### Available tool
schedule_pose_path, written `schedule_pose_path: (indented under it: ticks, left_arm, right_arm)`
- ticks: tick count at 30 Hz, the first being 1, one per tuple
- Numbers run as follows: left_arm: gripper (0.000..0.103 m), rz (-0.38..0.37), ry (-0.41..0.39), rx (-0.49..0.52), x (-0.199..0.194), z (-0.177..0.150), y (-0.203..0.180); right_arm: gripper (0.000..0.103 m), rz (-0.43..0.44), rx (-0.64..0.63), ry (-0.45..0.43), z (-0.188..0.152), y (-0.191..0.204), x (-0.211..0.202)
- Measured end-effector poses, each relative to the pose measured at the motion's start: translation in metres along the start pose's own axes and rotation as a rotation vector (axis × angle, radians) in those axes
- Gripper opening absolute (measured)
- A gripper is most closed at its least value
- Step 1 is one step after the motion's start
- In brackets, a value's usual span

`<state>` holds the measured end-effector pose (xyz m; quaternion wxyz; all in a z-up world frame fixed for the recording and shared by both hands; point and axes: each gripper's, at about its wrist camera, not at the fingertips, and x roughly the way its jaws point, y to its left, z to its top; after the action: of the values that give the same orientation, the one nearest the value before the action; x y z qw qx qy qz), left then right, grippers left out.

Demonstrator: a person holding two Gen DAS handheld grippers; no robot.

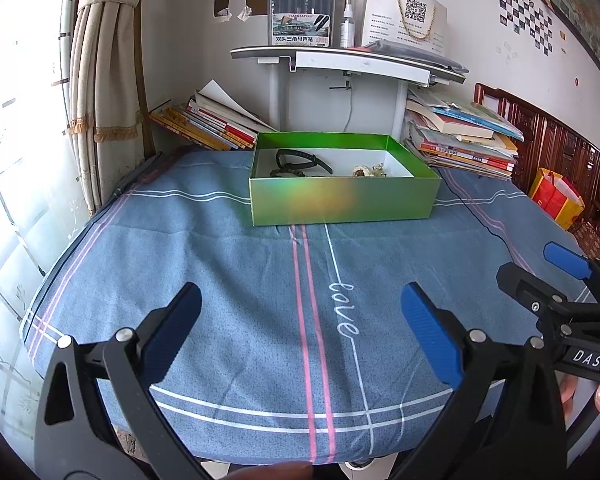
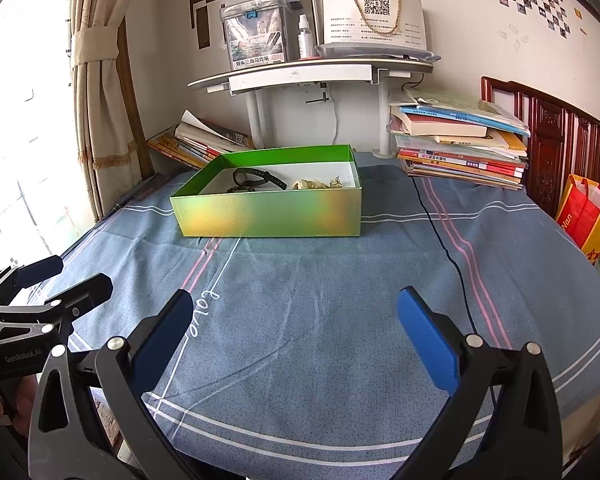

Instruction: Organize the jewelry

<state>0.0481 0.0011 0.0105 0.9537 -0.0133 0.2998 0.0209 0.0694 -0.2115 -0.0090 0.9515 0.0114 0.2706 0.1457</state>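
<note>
Two hand-held grippers sit low over the near edge of the bed (image 1: 236, 264), and I have both of them spread wide with nothing between the fingers. My left hand-held gripper (image 1: 300, 332) points toward the green box (image 1: 340, 202), its blue pads well apart over the word "love" stitched on the blue cover. My right hand-held gripper (image 2: 294, 336) is just beside it, equally released, and I can see each one from the other's camera at the frame edge.

The green box rests on the bed farther back, well apart from both grippers, open at the top with a white inside. In it lie the jewelry pieces: a black strap-like band (image 1: 302, 159) toward the left, a dark beaded bracelet (image 1: 286, 173) just in front of it near the front wall, and a pale gold tangle of pieces (image 1: 368, 171) toward the right. I cannot tell what the gold pieces are individually.

Behind the box stands a small white shelf (image 1: 352, 65) with a marker case (image 1: 301, 12) on top, and stacks of books (image 2: 460, 140) lie on either side. A thin black cable (image 2: 446, 252) runs across the cover on the right.
</note>
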Motion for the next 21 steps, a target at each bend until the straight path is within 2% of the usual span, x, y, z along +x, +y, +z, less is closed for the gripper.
schedule_pose_path:
  ticks: [21]
  left_arm:
    - [0.099, -0.005, 0.008, 0.002, 0.0037, -0.0015, -0.0014]
  right_arm:
    - [0.100, -0.003, 0.005, 0.008, -0.0025, -0.0024, 0.0025]
